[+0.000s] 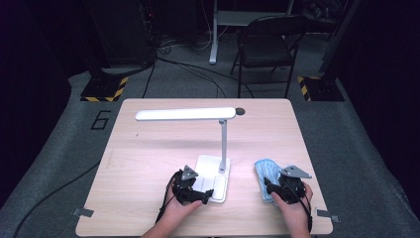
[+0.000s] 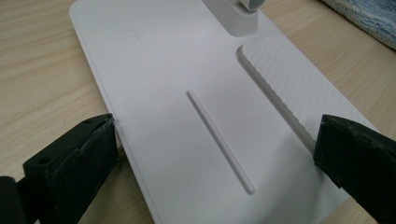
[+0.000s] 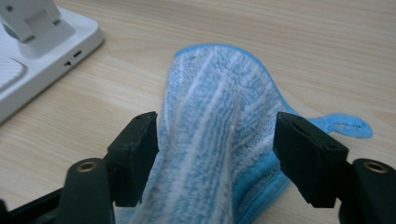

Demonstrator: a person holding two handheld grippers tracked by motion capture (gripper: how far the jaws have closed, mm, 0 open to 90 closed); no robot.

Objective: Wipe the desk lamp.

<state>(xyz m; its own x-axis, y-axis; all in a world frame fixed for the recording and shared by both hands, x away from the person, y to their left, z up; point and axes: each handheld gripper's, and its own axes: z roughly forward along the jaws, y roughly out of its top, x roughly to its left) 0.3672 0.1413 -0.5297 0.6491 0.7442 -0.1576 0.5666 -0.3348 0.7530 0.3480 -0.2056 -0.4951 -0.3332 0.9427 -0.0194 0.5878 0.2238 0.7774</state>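
A white desk lamp stands mid-table, with its long head [image 1: 185,114] on a thin post above a flat base [image 1: 210,168]. My left gripper [image 1: 202,195] is at the base's near end. In the left gripper view its jaws sit against the two long edges of the base [image 2: 187,70], so the left gripper [image 2: 217,140] is shut on it. A blue and white striped cloth [image 1: 264,171] lies right of the lamp. My right gripper [image 1: 268,187] is at the cloth's near end. It stands open [image 3: 217,135], with the humped cloth [image 3: 215,93] between its jaws.
The pale wooden table [image 1: 148,163] ends close behind both hands. A dark round hole [image 1: 240,111] sits near its far edge. A folding chair [image 1: 267,47] and stands with striped feet [image 1: 104,91] are on the floor beyond, and a cable [image 1: 49,196] runs at the left.
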